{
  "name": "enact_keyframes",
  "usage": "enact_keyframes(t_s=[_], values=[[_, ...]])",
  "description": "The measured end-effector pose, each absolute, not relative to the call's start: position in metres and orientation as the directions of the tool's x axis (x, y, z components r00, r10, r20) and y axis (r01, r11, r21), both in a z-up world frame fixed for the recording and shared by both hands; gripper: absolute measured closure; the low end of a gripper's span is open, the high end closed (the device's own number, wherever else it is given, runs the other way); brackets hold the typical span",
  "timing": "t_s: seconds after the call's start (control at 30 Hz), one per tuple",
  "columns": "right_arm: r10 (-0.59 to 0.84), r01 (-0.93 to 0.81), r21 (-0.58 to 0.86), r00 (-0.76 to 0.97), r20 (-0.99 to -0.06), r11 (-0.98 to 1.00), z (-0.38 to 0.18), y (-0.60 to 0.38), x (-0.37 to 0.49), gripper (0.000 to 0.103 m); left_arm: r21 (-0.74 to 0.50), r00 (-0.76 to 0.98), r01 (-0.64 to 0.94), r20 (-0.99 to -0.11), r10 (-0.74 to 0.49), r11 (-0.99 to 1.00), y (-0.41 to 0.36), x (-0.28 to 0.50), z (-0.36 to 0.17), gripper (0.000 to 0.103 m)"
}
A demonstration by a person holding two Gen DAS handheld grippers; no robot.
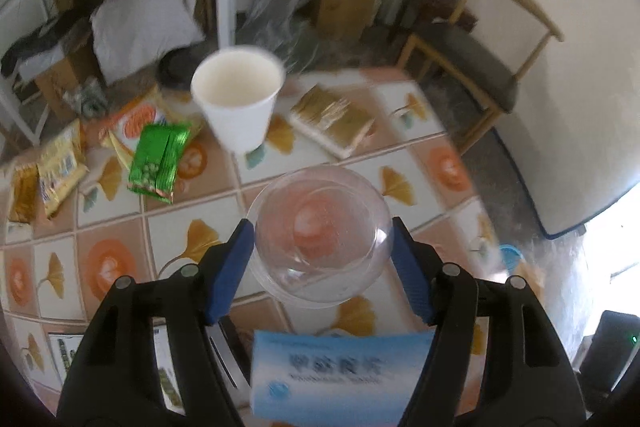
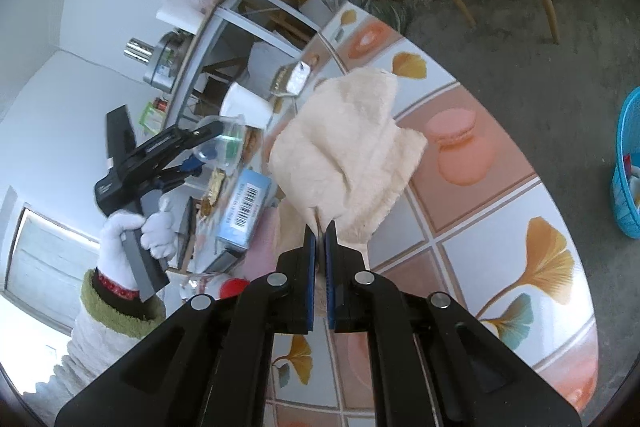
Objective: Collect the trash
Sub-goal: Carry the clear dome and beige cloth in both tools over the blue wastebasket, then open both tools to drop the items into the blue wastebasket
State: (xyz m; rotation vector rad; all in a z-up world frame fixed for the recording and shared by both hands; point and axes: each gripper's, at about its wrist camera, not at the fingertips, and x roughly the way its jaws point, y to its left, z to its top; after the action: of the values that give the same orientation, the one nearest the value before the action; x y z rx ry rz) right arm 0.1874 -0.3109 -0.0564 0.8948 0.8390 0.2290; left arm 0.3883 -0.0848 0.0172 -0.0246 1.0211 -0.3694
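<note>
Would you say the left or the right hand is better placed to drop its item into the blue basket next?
Probably the right. The right gripper is shut on the tissue, and the blue basket sits on the floor at its side. The left gripper holds the clear cup over the table's far, cluttered side.

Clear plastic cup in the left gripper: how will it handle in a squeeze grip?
The clear plastic cup looks thin-walled, so it probably flexes or crackles under pressure. It appears empty, likely very light. Its smooth, round sides between the left gripper pads may slip or rotate; set on its side, it would probably roll.
</note>
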Motion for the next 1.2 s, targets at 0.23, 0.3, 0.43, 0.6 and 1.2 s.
enact_keyframes(t_s=[0.23,0.3,0.43,0.6,1.2], values=[[0.441,0.175,0.77,0.733,-0.518,0.614,-0.038,-0.342,0.148,0.098,-0.232,0.466,0.446,-0.765,-0.445,0.865,-0.134,0.332,0.075,0.038],[0.406,0.197,0.768,0.754,-0.516,0.609,-0.036,-0.357,0.133,0.098,-0.251,0.436,0.505,-0.751,-0.495,0.826,-0.162,0.313,0.082,0.038],[0.304,0.285,0.773,0.8,-0.518,0.568,-0.04,-0.404,0.09,0.098,-0.287,0.339,0.615,-0.745,-0.575,0.735,-0.226,0.28,0.08,0.038],[0.18,0.419,0.773,0.814,-0.552,0.477,-0.065,-0.465,0.037,0.098,-0.324,0.168,0.723,-0.775,-0.61,0.61,-0.332,0.242,0.047,0.038],[0.135,0.67,0.712,0.701,-0.7,0.209,-0.22,-0.617,0.013,0.08,-0.35,-0.009,0.734,-0.862,-0.507,0.582,-0.551,0.196,-0.104,0.02]])
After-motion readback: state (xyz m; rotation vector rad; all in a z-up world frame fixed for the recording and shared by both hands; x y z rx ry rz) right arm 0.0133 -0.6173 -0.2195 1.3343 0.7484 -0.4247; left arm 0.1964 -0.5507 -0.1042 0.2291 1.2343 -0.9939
